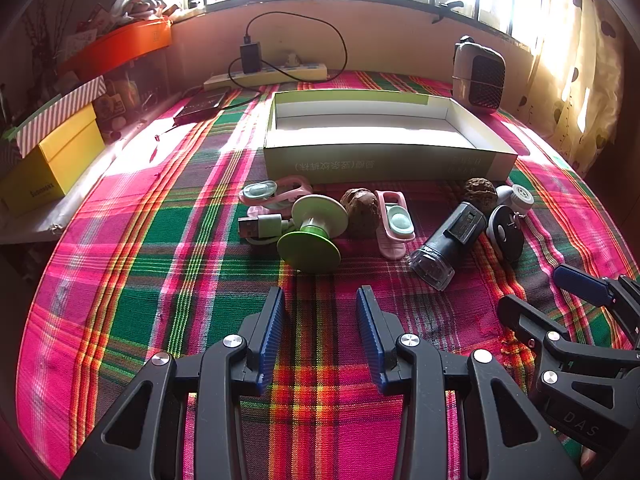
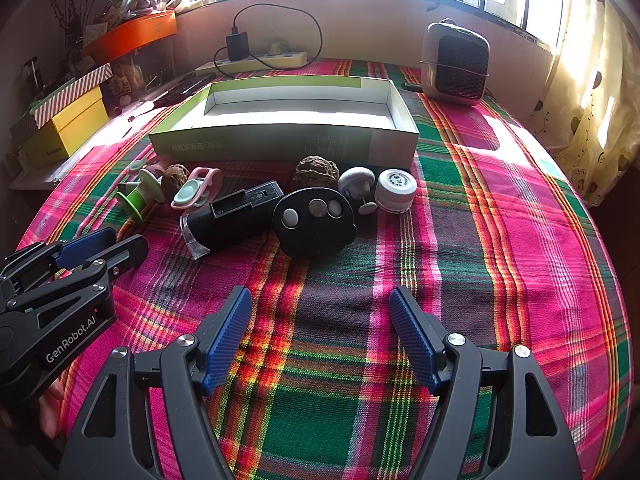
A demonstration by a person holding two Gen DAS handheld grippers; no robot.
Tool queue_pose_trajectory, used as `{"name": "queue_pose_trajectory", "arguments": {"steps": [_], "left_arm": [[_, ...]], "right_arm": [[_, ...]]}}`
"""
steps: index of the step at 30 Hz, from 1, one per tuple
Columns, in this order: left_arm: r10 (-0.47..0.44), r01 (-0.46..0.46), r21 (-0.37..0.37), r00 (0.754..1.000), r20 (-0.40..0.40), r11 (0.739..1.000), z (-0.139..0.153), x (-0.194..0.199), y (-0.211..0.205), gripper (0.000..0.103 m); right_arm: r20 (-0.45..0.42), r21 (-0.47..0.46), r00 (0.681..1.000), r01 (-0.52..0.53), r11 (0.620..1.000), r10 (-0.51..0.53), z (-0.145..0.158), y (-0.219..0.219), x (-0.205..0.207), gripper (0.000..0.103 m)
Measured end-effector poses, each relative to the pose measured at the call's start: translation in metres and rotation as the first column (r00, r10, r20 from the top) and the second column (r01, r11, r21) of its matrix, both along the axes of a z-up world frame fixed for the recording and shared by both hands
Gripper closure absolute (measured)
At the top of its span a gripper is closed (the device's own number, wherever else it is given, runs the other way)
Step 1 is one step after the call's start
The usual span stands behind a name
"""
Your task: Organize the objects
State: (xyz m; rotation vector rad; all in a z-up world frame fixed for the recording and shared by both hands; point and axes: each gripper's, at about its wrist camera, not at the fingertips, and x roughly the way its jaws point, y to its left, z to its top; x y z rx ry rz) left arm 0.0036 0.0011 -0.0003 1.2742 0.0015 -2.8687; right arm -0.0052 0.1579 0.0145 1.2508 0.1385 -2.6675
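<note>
An open, empty green-and-white box (image 1: pixel 384 160) (image 2: pixel 288 140) lies on the plaid cloth. In front of it is a row of small things: a green spool (image 1: pixel 312 232) (image 2: pixel 138 196), a USB cable (image 1: pixel 260 226), two walnuts (image 1: pixel 360 210) (image 2: pixel 316 170), pink clips (image 1: pixel 394 224) (image 2: pixel 198 190), a black cylinder device (image 1: pixel 448 240) (image 2: pixel 236 216), a black oval remote (image 2: pixel 314 222) (image 1: pixel 506 234) and white round pieces (image 2: pixel 396 190). My left gripper (image 1: pixel 320 312) is open and empty, short of the spool. My right gripper (image 2: pixel 320 316) is open and empty, short of the remote.
A small heater (image 1: pixel 478 76) (image 2: pixel 456 64) stands at the back right. A power strip (image 1: pixel 268 74) with a charger lies by the wall. Yellow and orange boxes (image 1: pixel 52 160) are stacked at the left. A curtain (image 2: pixel 592 100) hangs at the right.
</note>
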Motion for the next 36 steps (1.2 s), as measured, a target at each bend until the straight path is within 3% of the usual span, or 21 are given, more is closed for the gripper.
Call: {"name": "queue_pose_trajectory", "arguments": {"steps": [36], "left_arm": [[-0.012, 0.012, 0.006, 1.000, 0.000, 1.000, 0.0002, -0.0022, -0.0016, 0.068]], "right_arm": [[0.000, 0.000, 1.000, 0.000, 1.000, 0.000, 0.0011, -0.0003, 0.0004, 0.031]]}}
